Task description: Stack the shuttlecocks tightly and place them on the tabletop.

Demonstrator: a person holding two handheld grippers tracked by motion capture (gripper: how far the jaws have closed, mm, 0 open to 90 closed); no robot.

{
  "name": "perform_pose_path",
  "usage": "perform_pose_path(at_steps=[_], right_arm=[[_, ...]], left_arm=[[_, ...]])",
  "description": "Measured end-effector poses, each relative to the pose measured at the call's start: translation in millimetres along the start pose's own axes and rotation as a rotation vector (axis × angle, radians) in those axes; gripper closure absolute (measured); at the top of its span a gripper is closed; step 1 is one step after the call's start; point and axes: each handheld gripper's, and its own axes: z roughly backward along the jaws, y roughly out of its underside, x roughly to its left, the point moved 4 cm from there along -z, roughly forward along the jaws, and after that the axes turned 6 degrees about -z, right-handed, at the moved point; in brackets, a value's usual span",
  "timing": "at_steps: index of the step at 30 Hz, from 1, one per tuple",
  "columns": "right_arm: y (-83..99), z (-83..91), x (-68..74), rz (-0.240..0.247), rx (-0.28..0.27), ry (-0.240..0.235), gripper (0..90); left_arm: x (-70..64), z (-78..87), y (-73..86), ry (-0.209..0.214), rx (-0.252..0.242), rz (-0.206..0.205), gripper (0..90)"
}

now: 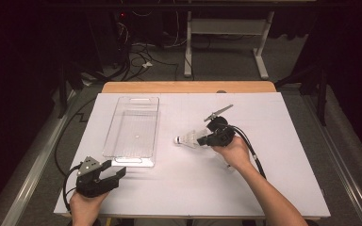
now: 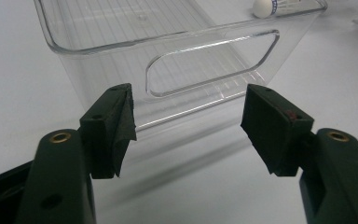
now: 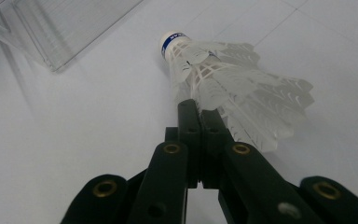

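A white feather shuttlecock [image 1: 187, 139] with a blue-banded cork tip [image 3: 169, 41] is at the middle of the table, cork pointing left toward a clear plastic bin [image 1: 133, 132]. My right gripper [image 1: 206, 139] is shut on the feather skirt [image 3: 242, 93], its jaws pressed together on one edge of the feathers. I cannot tell whether the shuttlecock touches the sheet. My left gripper [image 1: 117, 172] stands open near the table's front left, just short of the bin's near end wall [image 2: 205, 70] with its handle slot; nothing is between its fingers [image 2: 116, 126]. The shuttlecock's cork [image 2: 265, 7] shows past the bin.
A white sheet [image 1: 273, 155] covers the wooden table, whose far edge [image 1: 188, 87] is bare wood. The bin [image 3: 51, 32] holds nothing. Cables and a desk frame [image 1: 226, 28] lie on the dark floor beyond. Bare sheet lies in front of and to the right of the shuttlecock.
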Motion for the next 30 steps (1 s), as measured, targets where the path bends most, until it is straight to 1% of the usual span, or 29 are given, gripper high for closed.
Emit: perform_pose_path(at_steps=[2, 12, 13, 14, 16, 17, 30], right_arm=[[-0.4, -0.8, 0.6, -0.007, 0.003, 0.002, 90.0], [-2.2, -4.9, 1.1, 0.0, 0.013, -0.006, 90.0], [-2.4, -5.4, 2.0, -0.009, 0.016, -0.006, 90.0], [-2.8, -5.7, 1.4, 0.003, 0.02, -0.007, 90.0], [-3.8, -6.7, 2.2, -0.004, 0.022, -0.008, 90.0], [-4.7, -7.3, 2.2, 0.003, 0.02, -0.008, 90.0], [-10.1, -11.3, 5.5, 0.007, 0.036, -0.01, 90.0]], left_arm=[[-0.1, -0.1, 0.0, 0.0, 0.001, -0.001, 35.2], [-0.5, -0.2, -0.1, 0.001, 0.001, -0.004, 35.2], [-0.5, -0.2, -0.1, 0.001, 0.001, -0.004, 35.3], [-0.4, -0.1, -0.1, 0.001, 0.001, -0.004, 35.2], [-0.4, -0.1, -0.1, 0.001, 0.001, -0.004, 35.2], [-0.5, -0.1, -0.1, 0.001, 0.001, -0.004, 35.2], [-0.6, 0.0, -0.1, 0.002, -0.001, -0.004, 35.3]])
